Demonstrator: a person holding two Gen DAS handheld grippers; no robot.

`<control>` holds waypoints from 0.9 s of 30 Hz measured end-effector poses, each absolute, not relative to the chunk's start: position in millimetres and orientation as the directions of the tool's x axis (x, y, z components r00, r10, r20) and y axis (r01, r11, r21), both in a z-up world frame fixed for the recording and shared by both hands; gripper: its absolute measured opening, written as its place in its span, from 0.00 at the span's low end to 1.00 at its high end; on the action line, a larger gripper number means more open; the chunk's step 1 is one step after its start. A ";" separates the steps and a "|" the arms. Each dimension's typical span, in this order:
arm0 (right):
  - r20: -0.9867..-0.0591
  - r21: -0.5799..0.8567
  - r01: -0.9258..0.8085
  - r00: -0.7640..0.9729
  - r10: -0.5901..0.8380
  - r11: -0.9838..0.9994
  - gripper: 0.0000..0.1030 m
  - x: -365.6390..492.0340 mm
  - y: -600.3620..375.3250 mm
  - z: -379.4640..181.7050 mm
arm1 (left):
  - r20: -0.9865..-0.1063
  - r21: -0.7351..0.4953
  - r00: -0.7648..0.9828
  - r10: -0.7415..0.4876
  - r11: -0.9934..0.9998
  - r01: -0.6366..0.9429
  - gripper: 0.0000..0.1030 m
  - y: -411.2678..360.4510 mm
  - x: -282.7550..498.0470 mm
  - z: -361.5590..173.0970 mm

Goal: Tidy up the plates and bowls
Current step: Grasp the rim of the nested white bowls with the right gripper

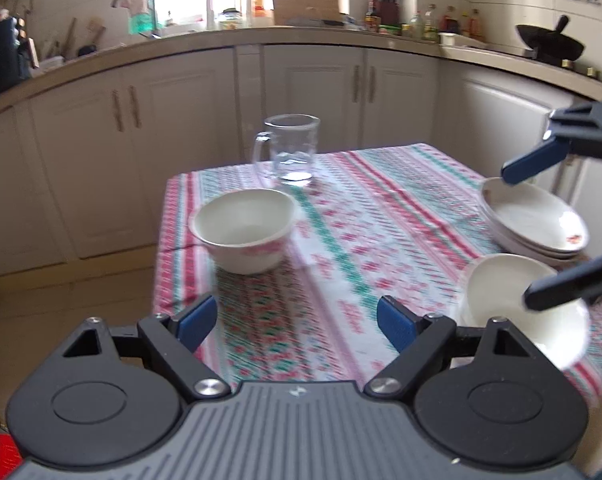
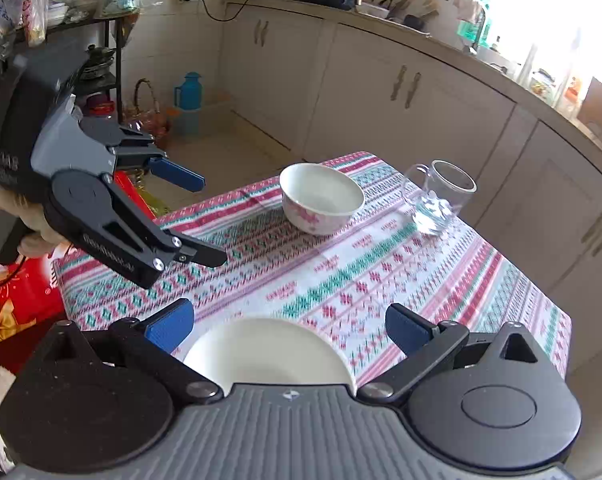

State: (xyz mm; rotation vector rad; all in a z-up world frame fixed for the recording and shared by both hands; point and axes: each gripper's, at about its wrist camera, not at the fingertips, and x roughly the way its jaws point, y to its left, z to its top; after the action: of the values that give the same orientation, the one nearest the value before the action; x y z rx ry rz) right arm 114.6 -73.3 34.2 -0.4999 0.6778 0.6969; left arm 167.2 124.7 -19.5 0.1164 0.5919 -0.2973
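Our left tool [image 1: 297, 326] stands released, nothing between its fingers, over the cloth-covered bench [image 1: 341, 240]. A bowl [image 1: 243, 230] sits ahead of it to the left, a glass mug [image 1: 291, 152] beyond. Our right tool [image 2: 289, 330] is also released above another bowl [image 2: 269, 354]; stacked plates [image 1: 535, 222] lie just past it.

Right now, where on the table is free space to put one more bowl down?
The middle of the tablecloth is free, between the single bowl and the stacked plates. Crowded: the right side, where the plates and the near bowl sit. The glass mug occupies the far edge.
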 end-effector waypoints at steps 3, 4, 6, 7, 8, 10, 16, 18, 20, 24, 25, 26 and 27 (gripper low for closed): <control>-0.726 -0.177 -0.737 0.546 0.419 0.652 1.00 138.8 -66.0 36.9 | -0.558 0.048 0.806 -0.197 0.962 0.268 0.84 128.3 183.6 -24.6; -0.732 -0.174 -0.742 0.537 0.419 0.647 1.00 146.9 -63.1 37.4 | -0.554 0.053 0.811 -0.189 0.964 0.262 0.84 129.0 189.1 -26.5; -0.746 -0.169 -0.753 0.519 0.417 0.636 1.00 164.2 -56.8 37.7 | -0.551 0.062 0.816 -0.175 0.967 0.249 0.84 129.9 200.0 -31.8; -0.752 -0.162 -0.757 0.510 0.417 0.633 1.00 173.5 -53.8 37.7 | -0.551 0.060 0.816 -0.175 0.967 0.248 0.84 130.2 205.2 -34.4; -0.761 -0.152 -0.763 0.496 0.418 0.629 1.00 183.0 -50.6 37.7 | -0.548 0.057 0.817 -0.178 0.967 0.249 0.84 130.6 209.9 -37.0; -0.772 -0.138 -0.771 0.477 0.420 0.621 1.00 201.5 -44.0 37.2 | -0.545 0.063 0.820 -0.173 0.967 0.246 0.84 130.0 218.2 -42.1; -0.794 -0.078 -0.789 0.419 0.440 0.610 1.00 252.6 -26.1 30.7 | -0.543 0.054 0.819 -0.184 0.966 0.253 0.84 130.4 240.4 -57.1; -0.804 -0.062 -0.791 0.402 0.439 0.609 1.00 268.5 -19.7 25.5 | -0.542 0.047 0.818 -0.190 0.966 0.255 0.84 130.8 247.9 -61.5; -0.813 -0.042 -0.795 0.379 0.442 0.605 1.00 283.0 -12.9 20.4 | -0.534 0.056 0.823 -0.192 0.964 0.261 0.84 129.4 253.7 -65.0; -0.827 -0.024 -0.799 0.354 0.438 0.601 1.00 306.5 -0.9 8.2 | -0.536 0.070 0.823 -0.188 0.962 0.265 0.84 127.6 265.9 -71.7; -0.830 -0.016 -0.798 0.347 0.436 0.602 1.00 312.3 2.0 4.7 | -0.538 0.065 0.820 -0.194 0.961 0.270 0.84 127.4 268.5 -72.9; -0.833 -0.006 -0.796 0.338 0.437 0.605 1.00 318.3 4.4 1.5 | -0.538 0.062 0.819 -0.200 0.960 0.275 0.84 126.9 270.5 -74.0; -0.836 0.000 -0.794 0.334 0.435 0.608 1.00 323.0 7.0 -1.8 | -0.538 0.062 0.818 -0.203 0.958 0.279 0.84 126.7 273.0 -75.4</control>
State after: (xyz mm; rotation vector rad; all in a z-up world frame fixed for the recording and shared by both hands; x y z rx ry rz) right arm 323.0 7.0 -1.8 -0.4534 0.9178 0.8383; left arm 273.0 126.7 -75.4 0.1406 0.5559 -0.2579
